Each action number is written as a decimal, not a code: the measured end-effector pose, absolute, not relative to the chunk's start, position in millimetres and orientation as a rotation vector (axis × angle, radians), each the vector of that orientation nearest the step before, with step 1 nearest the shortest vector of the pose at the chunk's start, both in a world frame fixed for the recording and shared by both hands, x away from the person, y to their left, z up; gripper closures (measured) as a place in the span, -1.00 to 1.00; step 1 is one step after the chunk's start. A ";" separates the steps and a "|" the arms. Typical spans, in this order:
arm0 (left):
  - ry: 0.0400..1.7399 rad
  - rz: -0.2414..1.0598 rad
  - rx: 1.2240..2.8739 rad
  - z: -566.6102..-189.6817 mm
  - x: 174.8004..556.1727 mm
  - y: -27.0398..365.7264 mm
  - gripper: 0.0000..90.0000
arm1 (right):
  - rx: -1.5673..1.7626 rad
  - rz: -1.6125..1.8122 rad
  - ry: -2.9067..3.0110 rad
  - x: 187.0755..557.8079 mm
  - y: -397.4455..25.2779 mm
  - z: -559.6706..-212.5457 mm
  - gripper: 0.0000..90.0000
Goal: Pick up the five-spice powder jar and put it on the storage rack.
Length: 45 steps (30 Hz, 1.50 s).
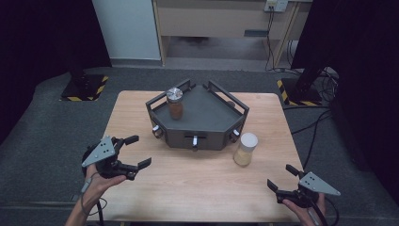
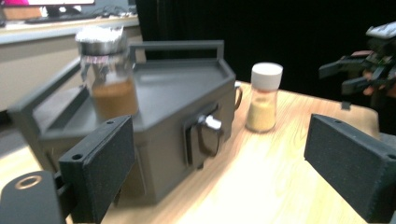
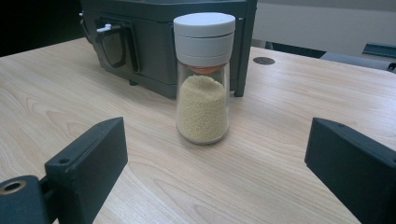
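A dark grey angular rack (image 1: 207,115) (image 2: 177,93) (image 3: 154,42) stands at the table's middle back. On its left side stands a glass jar of brown powder with a metal lid (image 1: 175,102) (image 2: 106,74). A white-capped jar of pale yellow grains (image 1: 246,149) (image 2: 263,97) (image 3: 203,77) stands upright on the wood by the rack's right front corner. My left gripper (image 1: 138,151) (image 2: 224,172) is open at the front left, nothing between its jaws. My right gripper (image 1: 282,177) (image 3: 219,172) (image 2: 345,74) is open at the front right, facing the white-capped jar from a short distance.
The wooden table (image 1: 197,188) has bare wood in front of the rack between the two grippers. Small drawer pulls (image 1: 194,141) (image 2: 208,123) stick out of the rack's front faces. Grey carpet, black curtains and stand bases surround the table.
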<state>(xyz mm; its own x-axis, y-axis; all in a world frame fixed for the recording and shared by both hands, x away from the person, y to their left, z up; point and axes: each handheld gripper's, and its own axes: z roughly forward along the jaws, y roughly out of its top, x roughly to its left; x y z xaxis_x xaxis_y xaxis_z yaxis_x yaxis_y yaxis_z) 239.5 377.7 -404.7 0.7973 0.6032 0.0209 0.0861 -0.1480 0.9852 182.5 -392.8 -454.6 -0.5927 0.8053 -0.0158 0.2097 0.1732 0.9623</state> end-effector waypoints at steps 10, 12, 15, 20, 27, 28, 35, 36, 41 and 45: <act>0.600 0.469 1.673 -432.9 226.5 381.9 -0.82 | 0.952 1.438 1.913 182.3 -392.9 -454.7 -0.86; 0.602 0.469 1.673 -437.1 224.9 382.4 -0.82 | 0.952 1.439 1.913 182.4 -392.9 -454.7 -0.86; 0.607 0.472 1.663 -442.0 222.6 382.8 -0.82 | 0.950 1.439 1.912 182.2 -392.9 -454.7 -0.86; 0.604 0.480 1.672 -451.5 221.3 385.1 -0.82 | 0.949 1.441 1.904 181.1 -393.5 -455.0 -0.86; 0.610 0.484 1.683 -456.4 221.3 386.7 -0.83 | 0.948 1.440 1.906 181.4 -393.0 -454.9 -0.86; 0.610 0.475 1.685 -456.6 222.1 386.9 -0.82 | 0.948 1.441 1.905 181.2 -393.1 -454.9 -0.86; 0.609 0.473 1.696 -457.0 222.0 386.9 -0.83 | 0.956 1.440 1.899 181.0 -392.7 -455.3 -0.86; 0.609 0.476 1.696 -457.1 222.0 387.2 -0.83 | 0.956 1.439 1.899 181.3 -392.6 -455.3 -0.86; 0.614 0.490 1.687 -457.5 219.7 389.0 -0.83 | 0.956 1.440 1.894 181.2 -392.1 -455.4 -0.86; 0.632 0.505 1.671 -458.5 218.3 391.1 -0.86 | 0.963 1.440 1.887 180.8 -392.1 -455.8 -0.87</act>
<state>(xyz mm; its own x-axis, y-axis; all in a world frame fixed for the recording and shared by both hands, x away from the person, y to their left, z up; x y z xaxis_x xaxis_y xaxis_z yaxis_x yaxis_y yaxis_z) 218.3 391.1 -458.5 0.7564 0.6539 -0.0130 0.1318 -0.1330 0.9823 180.8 -392.1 -455.8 -0.5768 0.8167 -0.0161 0.2001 0.1604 0.9666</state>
